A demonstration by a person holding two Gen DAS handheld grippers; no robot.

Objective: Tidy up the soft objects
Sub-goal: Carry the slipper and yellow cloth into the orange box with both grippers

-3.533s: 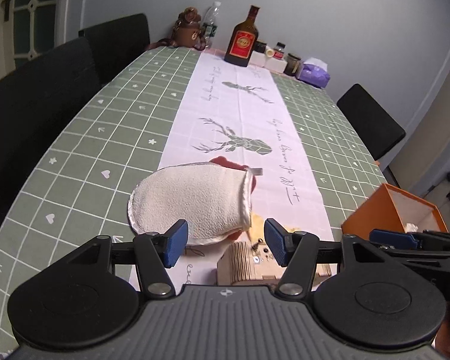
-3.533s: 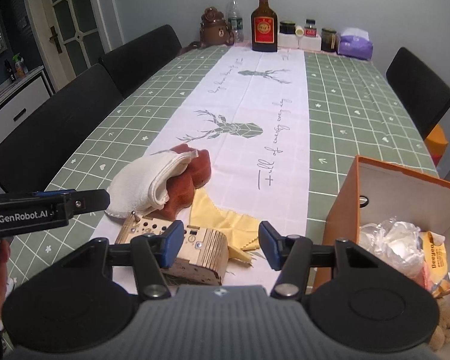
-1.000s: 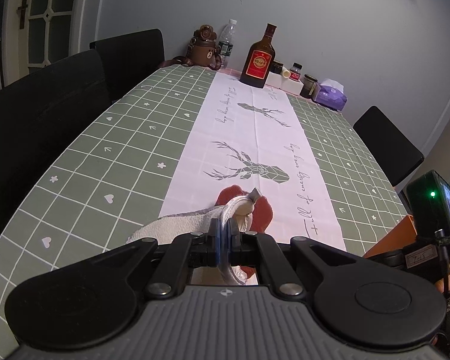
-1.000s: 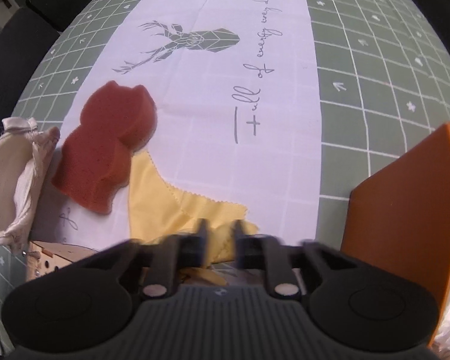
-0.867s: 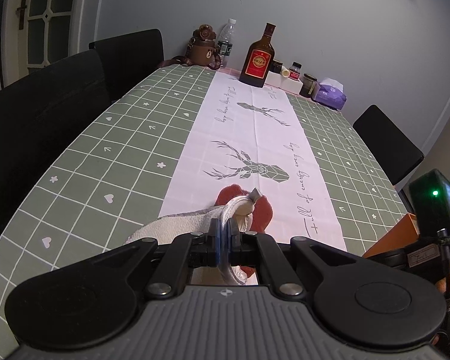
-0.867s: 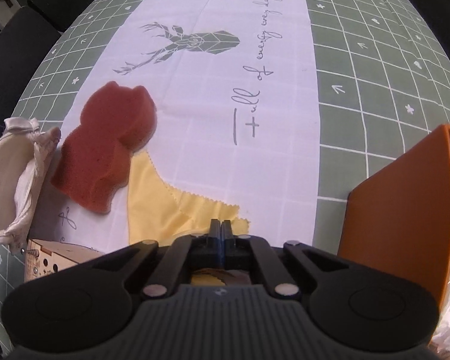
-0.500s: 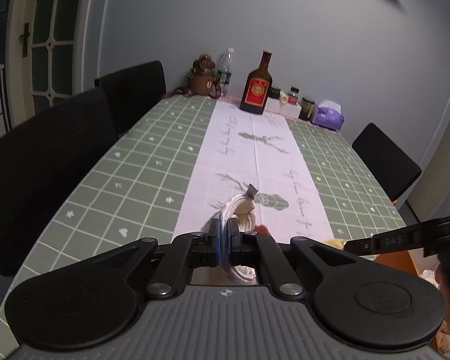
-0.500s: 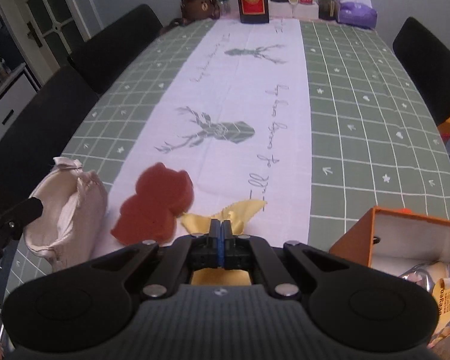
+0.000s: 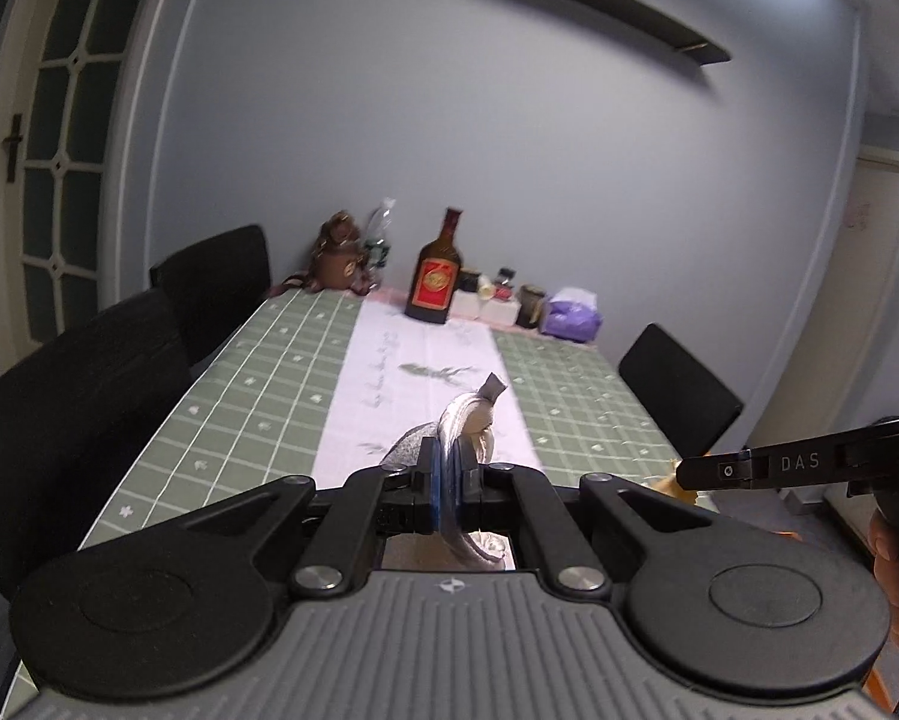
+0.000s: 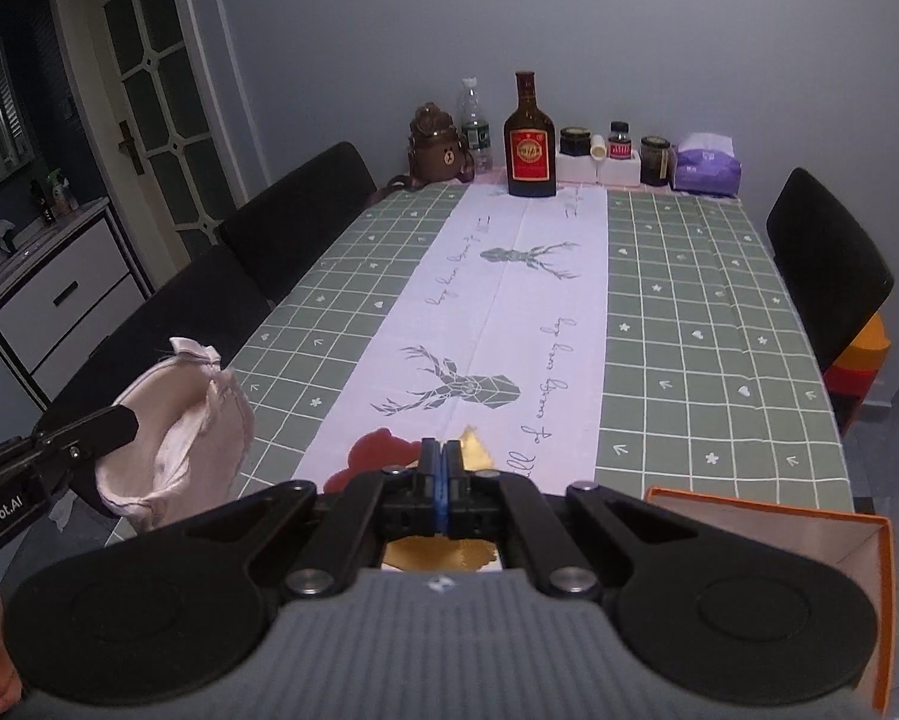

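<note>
My left gripper [image 9: 446, 483] is shut on the rim of a cream oven mitt [image 9: 470, 420] and holds it up in the air; the mitt hangs from it in the right wrist view [image 10: 179, 420]. My right gripper [image 10: 441, 480] is shut on a yellow cloth [image 10: 470, 444], lifted above the table, with more of the cloth below the jaws. A red-brown sponge [image 10: 377, 450] lies on the white runner just left of the right gripper. An orange box [image 10: 809, 534] stands at the near right.
A green checked table [image 10: 689, 300] with a white deer-print runner [image 10: 509, 300]. At the far end stand a brown bottle [image 10: 529, 144], a bear figure [image 10: 434, 144], a water bottle, jars and a purple tissue pack [image 10: 706, 171]. Black chairs [image 10: 305, 204] line both sides.
Both grippers have risen and tilted up. The mitt and the yellow cloth have come up off the table with them. The red-brown sponge stays on the runner.
</note>
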